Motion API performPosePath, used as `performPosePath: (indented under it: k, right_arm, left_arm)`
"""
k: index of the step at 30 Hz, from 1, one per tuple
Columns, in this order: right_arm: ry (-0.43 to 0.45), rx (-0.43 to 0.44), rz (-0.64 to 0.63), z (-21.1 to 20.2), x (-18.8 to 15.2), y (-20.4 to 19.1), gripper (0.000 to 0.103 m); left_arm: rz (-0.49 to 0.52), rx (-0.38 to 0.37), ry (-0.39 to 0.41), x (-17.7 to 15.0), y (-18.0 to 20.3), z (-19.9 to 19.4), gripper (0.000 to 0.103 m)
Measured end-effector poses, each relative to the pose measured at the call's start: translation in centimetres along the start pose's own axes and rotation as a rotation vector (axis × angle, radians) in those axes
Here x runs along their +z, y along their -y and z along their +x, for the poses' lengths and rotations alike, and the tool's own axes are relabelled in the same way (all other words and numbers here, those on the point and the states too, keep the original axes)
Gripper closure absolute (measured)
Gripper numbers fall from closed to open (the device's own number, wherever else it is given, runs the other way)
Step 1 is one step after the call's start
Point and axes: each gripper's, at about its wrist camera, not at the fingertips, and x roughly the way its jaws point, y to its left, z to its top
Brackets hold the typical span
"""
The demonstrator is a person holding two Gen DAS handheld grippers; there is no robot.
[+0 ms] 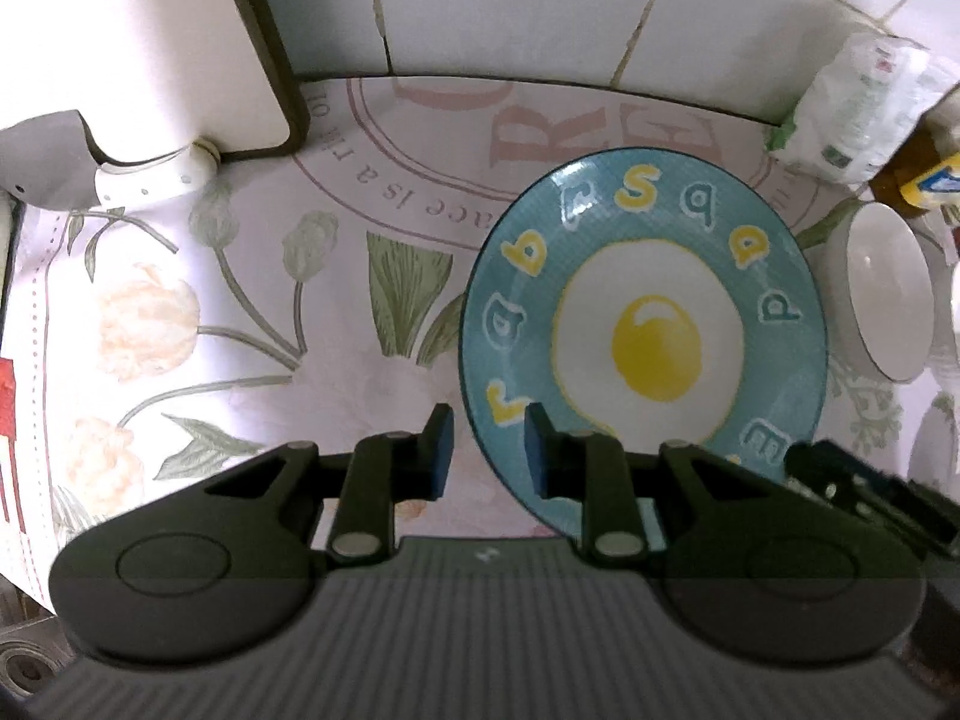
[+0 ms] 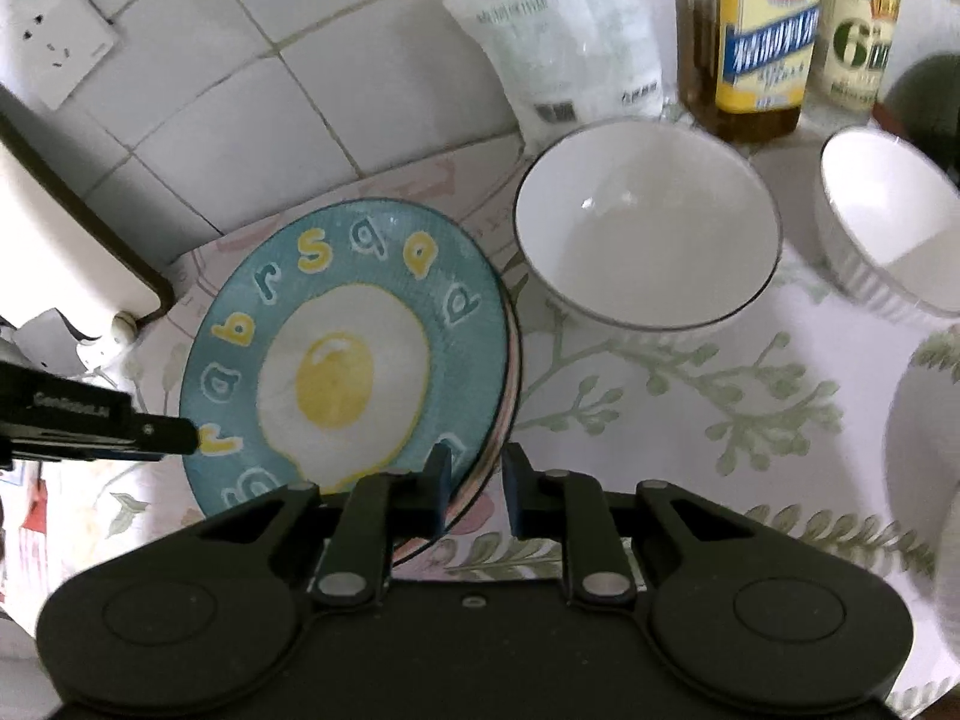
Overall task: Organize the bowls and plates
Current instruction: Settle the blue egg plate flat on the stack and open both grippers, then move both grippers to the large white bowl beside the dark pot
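A blue plate [image 1: 642, 324] with a fried-egg picture and letters lies on the floral tablecloth; it also shows in the right wrist view [image 2: 342, 354], where it rests on top of another plate whose pink edge [image 2: 509, 372] peeks out at its right. My left gripper [image 1: 485, 450] is open, its jaws on either side of the plate's near-left rim. My right gripper [image 2: 476, 483] is open, its jaws on either side of the plates' right rim. The left gripper's finger [image 2: 162, 435] shows at the plate's left edge.
A white bowl [image 2: 648, 222] stands right of the plates, a second white bowl [image 2: 888, 222] further right, and a white dish edge [image 2: 924, 468] at far right. Oil bottles [image 2: 762, 30] and a plastic bag [image 2: 558, 30] stand against the tiled wall. A white appliance [image 1: 198, 48] sits at left.
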Motion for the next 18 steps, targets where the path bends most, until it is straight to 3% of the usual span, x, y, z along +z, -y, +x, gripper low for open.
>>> performPosePath:
  k: [10, 18]
  right_arm:
    - [0.089, 0.076, -0.03, -6.0, -1.6, -0.7, 0.079]
    - [0.152, 0.083, -0.099, -11.7, -3.8, -3.0, 0.061]
  left_arm:
    - [0.159, -0.05, 0.067, -3.7, -0.4, -6.2, 0.07]
    - [0.259, -0.062, 0.141, -7.9, -0.5, -13.1, 0.049]
